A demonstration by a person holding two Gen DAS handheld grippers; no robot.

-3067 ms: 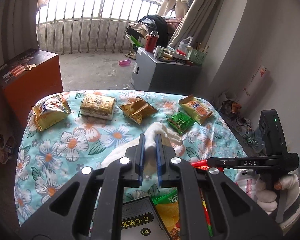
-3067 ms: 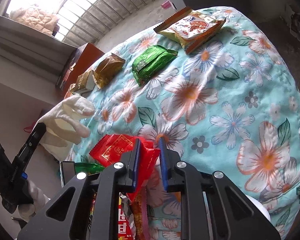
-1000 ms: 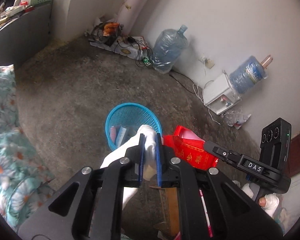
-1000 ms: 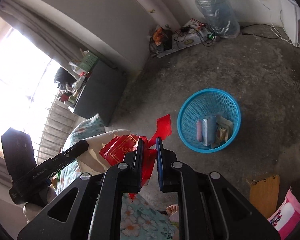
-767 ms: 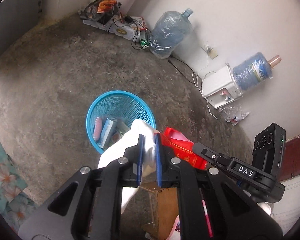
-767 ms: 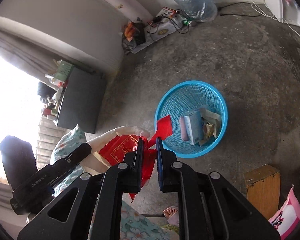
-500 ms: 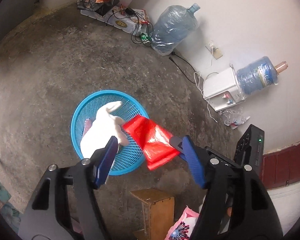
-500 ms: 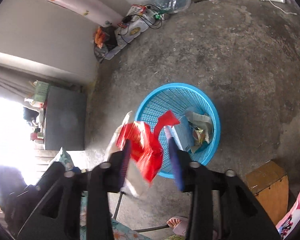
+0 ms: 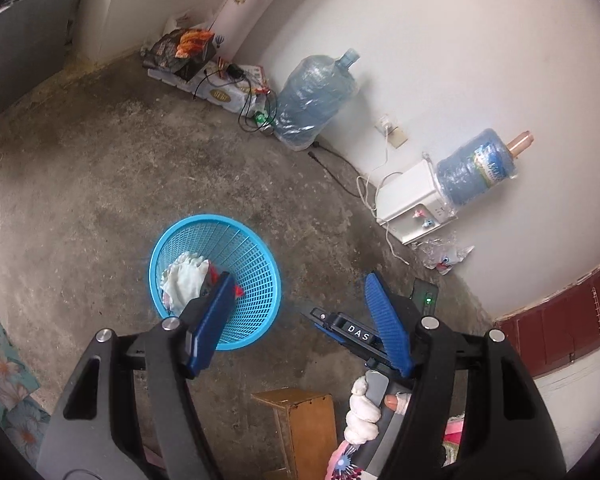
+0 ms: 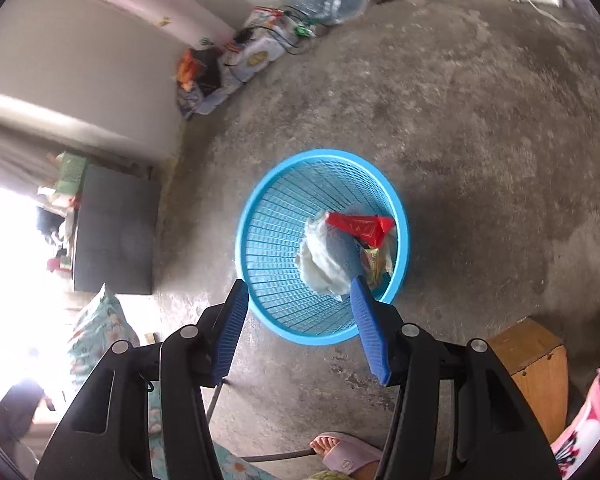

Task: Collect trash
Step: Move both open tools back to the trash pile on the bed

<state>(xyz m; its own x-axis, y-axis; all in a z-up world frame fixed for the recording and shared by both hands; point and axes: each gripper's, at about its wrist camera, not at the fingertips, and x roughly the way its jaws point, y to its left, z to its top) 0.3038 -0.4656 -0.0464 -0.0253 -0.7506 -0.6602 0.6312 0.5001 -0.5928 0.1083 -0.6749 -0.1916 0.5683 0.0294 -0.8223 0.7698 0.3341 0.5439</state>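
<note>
Blue mesh plastic, that's the basket (image 10: pixel 268 216), sitting on bare grey concrete (image 10: pixel 480 128) with open floor all round its rim. Nearest clutter is a small wooden stool (image 10: pixel 532 364) off to the lower right in the right wrist view, and the flowered cloth (image 10: pixel 96 332) at the lower left. A water jug (image 9: pixel 316 100) and a white dispenser (image 9: pixel 408 204) stand against the far wall, well apart from the basket.

Right gripper (image 10: pixel 300 320) hangs over the near rim of the basket, jaws having just sprung apart, about half spread, nothing between them. The red wrapper (image 10: pixel 360 228) lies down inside the basket, beyond the fingertips and clear of them. Its long axis runs roughly left to right in that view, narrow end toward the right wall of the basket. It rests against a crumpled white glove (image 10: pixel 324 260), which lies just under the right-hand finger (image 10: pixel 368 332) in the picture but lower, in the basket.

Left gripper (image 9: pixel 300 308) has also just opened, wider, and grips nothing. Its left finger (image 9: pixel 208 324) overlaps the basket (image 9: pixel 252 264) in the picture, and the white glove (image 9: pixel 184 280) sits just past that tip. Only a red sliver (image 9: pixel 238 291) shows there, probably the wrapper, hard to say. A gloved hand (image 9: pixel 364 412) holds the other gripper's handle at the lower right.
</note>
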